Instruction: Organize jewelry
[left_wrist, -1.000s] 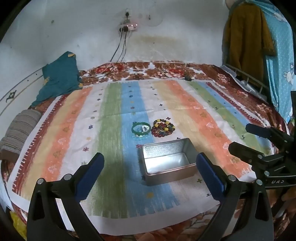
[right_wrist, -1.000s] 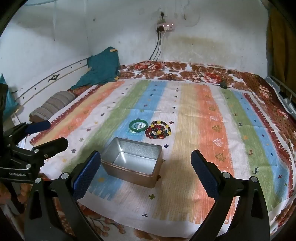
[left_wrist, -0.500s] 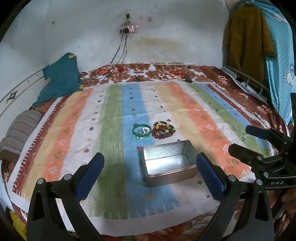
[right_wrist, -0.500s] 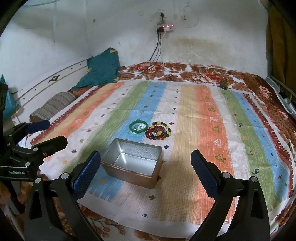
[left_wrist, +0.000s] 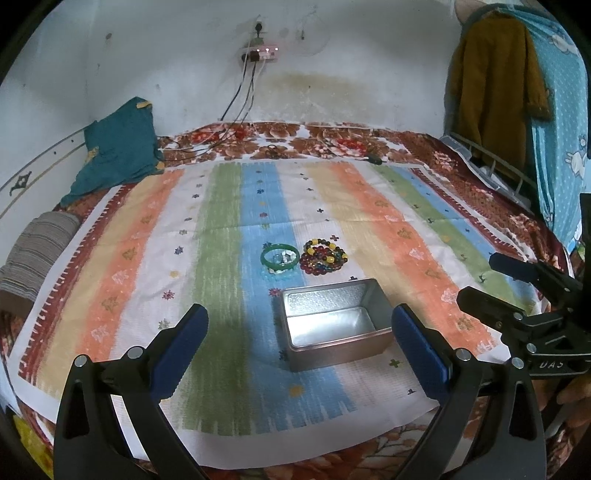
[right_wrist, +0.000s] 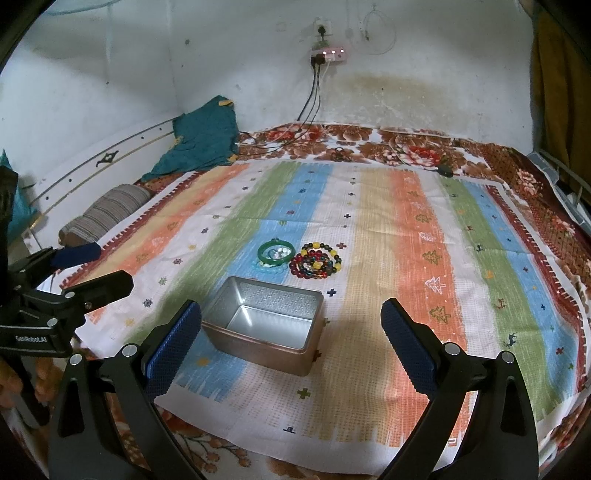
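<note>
Striped cloth (left_wrist: 229, 236) bears green bangle (left_wrist: 279, 256), bead bracelets (left_wrist: 323, 256), open tin (left_wrist: 334, 325); both jaws wide, empty.

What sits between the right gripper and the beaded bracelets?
In the right wrist view, the open metal tin lies between the right gripper and the beaded bracelets; only bare striped cloth otherwise.

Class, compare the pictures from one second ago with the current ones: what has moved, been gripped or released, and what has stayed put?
Only the cameras tilted slightly: in both wrist views the wall socket sits lower in the picture than before. Nothing was gripped or released. The left gripper and right gripper remain open and empty above the cloth. The metal tin, green bangle and beaded bracelets lie where they were, jewelry outside the tin.
</note>
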